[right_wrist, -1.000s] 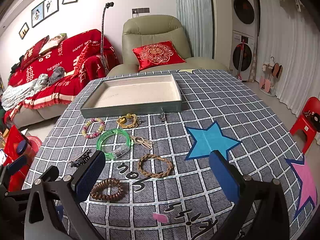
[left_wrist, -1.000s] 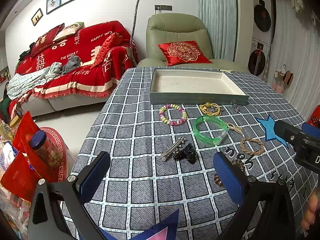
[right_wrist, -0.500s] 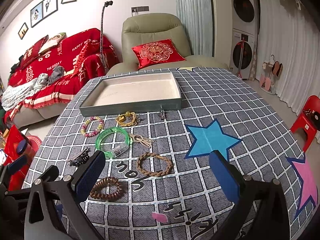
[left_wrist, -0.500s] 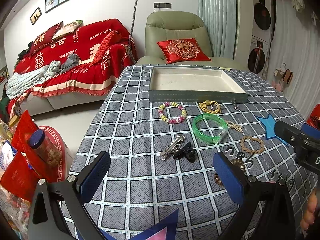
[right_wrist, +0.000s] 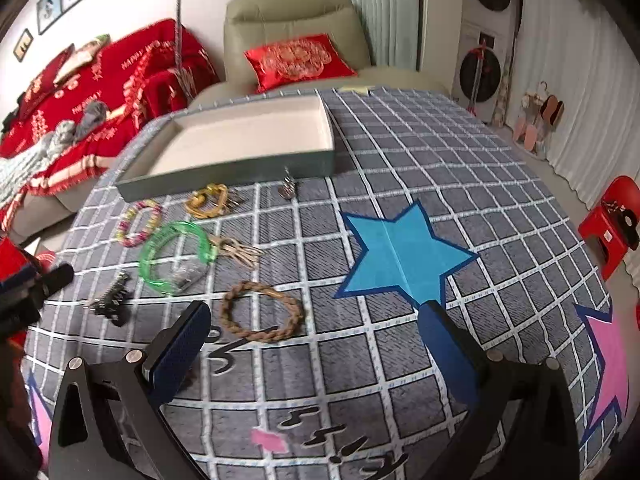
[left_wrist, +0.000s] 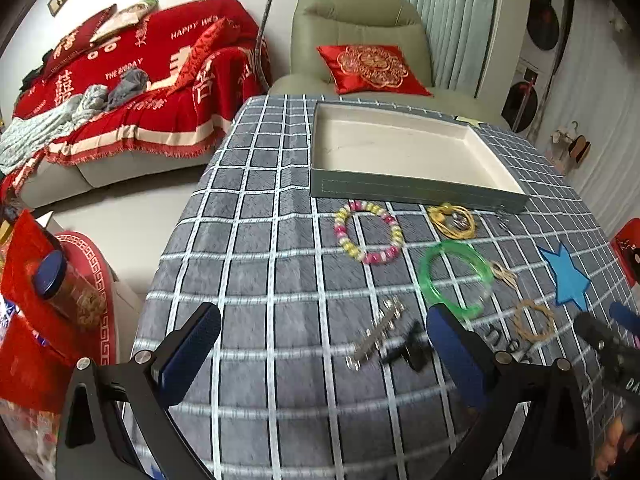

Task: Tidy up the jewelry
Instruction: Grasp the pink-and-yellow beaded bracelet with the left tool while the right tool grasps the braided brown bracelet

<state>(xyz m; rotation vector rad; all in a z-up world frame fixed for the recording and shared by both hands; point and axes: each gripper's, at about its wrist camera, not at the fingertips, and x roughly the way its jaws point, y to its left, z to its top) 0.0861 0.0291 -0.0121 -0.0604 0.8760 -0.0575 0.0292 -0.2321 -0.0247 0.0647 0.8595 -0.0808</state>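
Note:
A grey tray with a cream, empty floor stands at the far side of the checked tablecloth. In front of it lie a pink-and-yellow bead bracelet, a yellow cord bundle, a green bangle, a silver hair clip, a black claw clip and a braided brown ring. My left gripper is open over the cloth, the clips just inside its right finger. My right gripper is open too, with the braided ring between its fingers, nearer the left one. A small silver charm lies by the tray.
The table's left edge drops to the floor, where a blue-lidded jar and red bags stand. A red-covered sofa and a green armchair stand behind the table. A red stool stands to the right. Blue and pink stars are printed on the cloth.
Both grippers have moved forward and lower over the table, so the jewelry looks larger. The right one has closed in on the braided ring. Both stay open and nothing on the cloth has shifted.

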